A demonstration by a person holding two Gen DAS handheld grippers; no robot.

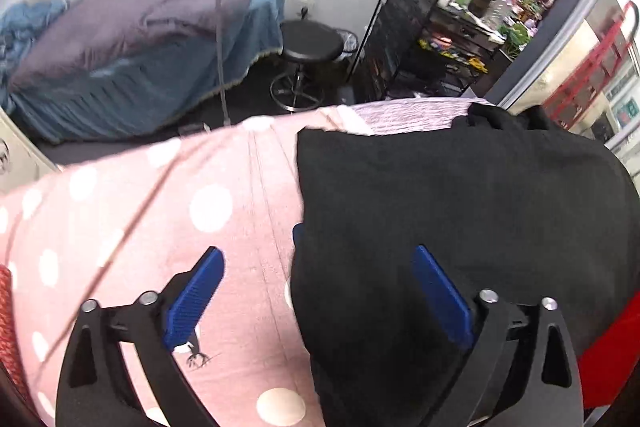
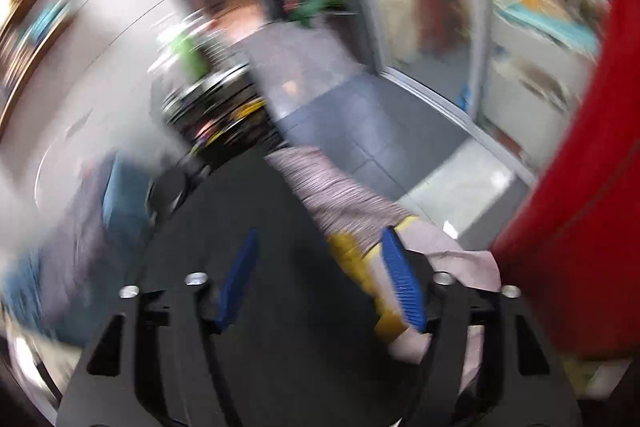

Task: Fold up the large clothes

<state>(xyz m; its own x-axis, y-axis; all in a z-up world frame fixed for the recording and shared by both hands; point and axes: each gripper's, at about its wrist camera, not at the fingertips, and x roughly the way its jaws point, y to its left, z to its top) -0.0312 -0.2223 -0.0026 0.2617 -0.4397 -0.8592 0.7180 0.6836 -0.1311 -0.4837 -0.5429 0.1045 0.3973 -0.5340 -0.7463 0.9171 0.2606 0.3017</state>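
Down below the left tool, a black fabric garment lies spread on a pink bedsheet with white polka dots. The garment's straight left edge runs between the two blue ribbed pads, so one pad hangs over the pink sheet and the other over the black cloth. The left tool's jaws stand wide apart and nothing is clamped between them.

At the garment's far edge a striped grey-and-white cloth shows, and a red fabric sits at the lower right of the left wrist view. Beyond the bed's edge stand a round black stool with a chrome foot ring, a black wire rack crowded with bottles and small goods, and a second bed with a blue skirted cover and a grey quilt.

The right wrist view is heavily motion-blurred. The right tool is likewise released, its jaws spread with no cloth pinched. The black garment fills the space under and between its pads, while the striped cloth and a yellow-trimmed piece of fabric lie just beside the right-hand pad; whether that pad touches them I cannot tell. A broad red fabric mass fills that view's right side, and grey floor tiles lie beyond.
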